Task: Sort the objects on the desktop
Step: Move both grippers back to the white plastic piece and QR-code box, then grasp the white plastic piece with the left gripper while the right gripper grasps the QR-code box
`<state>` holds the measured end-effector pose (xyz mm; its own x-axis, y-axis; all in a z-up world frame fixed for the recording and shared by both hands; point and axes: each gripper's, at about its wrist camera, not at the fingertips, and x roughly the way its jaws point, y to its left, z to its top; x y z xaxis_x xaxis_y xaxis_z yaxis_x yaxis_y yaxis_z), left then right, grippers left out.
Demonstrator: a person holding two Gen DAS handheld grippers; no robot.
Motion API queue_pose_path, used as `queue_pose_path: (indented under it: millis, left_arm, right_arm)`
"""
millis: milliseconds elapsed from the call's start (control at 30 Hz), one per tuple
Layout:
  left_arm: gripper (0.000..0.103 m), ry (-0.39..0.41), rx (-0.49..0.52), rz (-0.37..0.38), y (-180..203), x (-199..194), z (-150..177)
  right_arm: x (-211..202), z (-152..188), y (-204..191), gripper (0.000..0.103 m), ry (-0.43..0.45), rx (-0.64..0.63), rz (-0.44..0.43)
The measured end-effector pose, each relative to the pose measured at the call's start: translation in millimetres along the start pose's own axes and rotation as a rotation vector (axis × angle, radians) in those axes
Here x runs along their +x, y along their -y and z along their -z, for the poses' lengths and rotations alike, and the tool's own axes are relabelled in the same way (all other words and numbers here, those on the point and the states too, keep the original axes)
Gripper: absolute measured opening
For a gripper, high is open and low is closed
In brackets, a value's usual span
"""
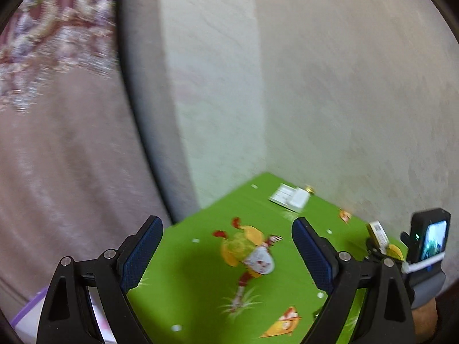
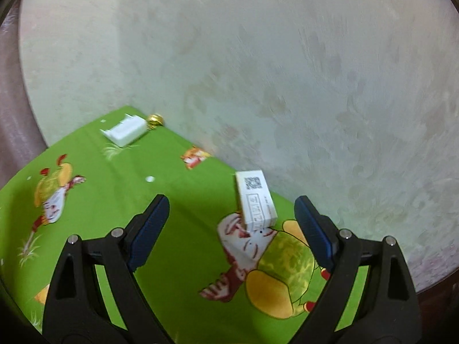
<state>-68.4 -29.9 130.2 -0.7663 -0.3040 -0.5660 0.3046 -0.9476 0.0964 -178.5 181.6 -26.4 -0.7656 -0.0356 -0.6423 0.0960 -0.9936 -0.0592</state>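
A green cartoon-print tablecloth [image 2: 120, 206] covers the table. A small white box with a QR code [image 2: 255, 200] lies on it near the wall, just ahead of my right gripper [image 2: 231, 206], which stands open with nothing between its fingers. A white open box [image 2: 124, 129] sits in the far corner with a small gold object [image 2: 155, 120] beside it. My left gripper [image 1: 226, 229] hovers open over the cloth [image 1: 200, 272], empty. It sees the white open box [image 1: 289, 197] far ahead and the QR box [image 1: 378, 233] at right, by the other gripper's body [image 1: 429, 243].
A pale textured wall [image 2: 287, 71] bounds the table at the back and right. In the left wrist view a pinkish fabric with a floral pattern [image 1: 57, 114] fills the left, and a purple-edged white item [image 1: 28, 315] shows at the bottom left.
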Motion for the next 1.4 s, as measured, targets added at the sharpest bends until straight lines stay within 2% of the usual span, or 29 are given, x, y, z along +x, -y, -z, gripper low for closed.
queue_pose_path:
  millis: [100,167,467,533,700,867,967,1100,1167,1200,1233,1267,1300,1333,1400]
  left_arm:
    - [0.092,-0.037,-0.003,0.079,16,26,4]
    - [0.092,-0.06,-0.001,0.102,23,40,6]
    - [0.092,-0.104,0.158,0.243,83,130,11]
    - [0.087,-0.134,0.218,0.233,99,154,11]
    - [0.082,-0.166,0.314,0.277,127,194,3]
    - [0.08,-0.175,0.317,0.287,137,223,-8]
    - [0.08,-0.223,0.346,0.273,141,246,-9]
    - [0.07,-0.273,0.335,0.285,141,271,-8]
    - [0.056,-0.317,0.336,0.296,142,283,-5]
    - [0.044,-0.314,0.319,0.318,141,283,-5]
    - [0.036,-0.325,0.299,0.332,139,281,-6]
    - [0.036,-0.33,0.299,0.325,139,278,-5]
    - [0.036,-0.335,0.307,0.314,140,273,-3]
    - [0.036,-0.344,0.314,0.308,140,265,-1]
    - [0.036,-0.331,0.316,0.291,138,246,5]
  right_arm:
    - [16,3,5,0.09,-0.044,0.009,0.015]
    - [25,3,7,0.09,-0.089,0.023,0.012]
    - [46,6,16,0.09,-0.223,0.049,-0.027]
    - [46,6,17,0.09,-0.223,0.046,-0.028]
    - [49,3,17,0.09,-0.226,0.041,-0.031]
    - [54,-3,19,0.091,-0.228,0.03,-0.048]
    - [54,-3,19,0.092,-0.229,0.028,-0.05]
    - [53,-3,20,0.092,-0.23,0.028,-0.057]
    - [53,-4,20,0.092,-0.23,0.027,-0.057]
    - [52,-4,20,0.09,-0.23,0.027,-0.058]
    - [52,-4,20,0.084,-0.228,0.028,-0.059]
    - [50,-4,22,0.077,-0.223,0.032,-0.057]
    - [47,-4,25,0.051,-0.209,0.042,-0.054]
    - [44,-5,28,0.036,-0.194,0.05,-0.06]
    - [47,-8,33,0.036,-0.188,0.063,-0.095]
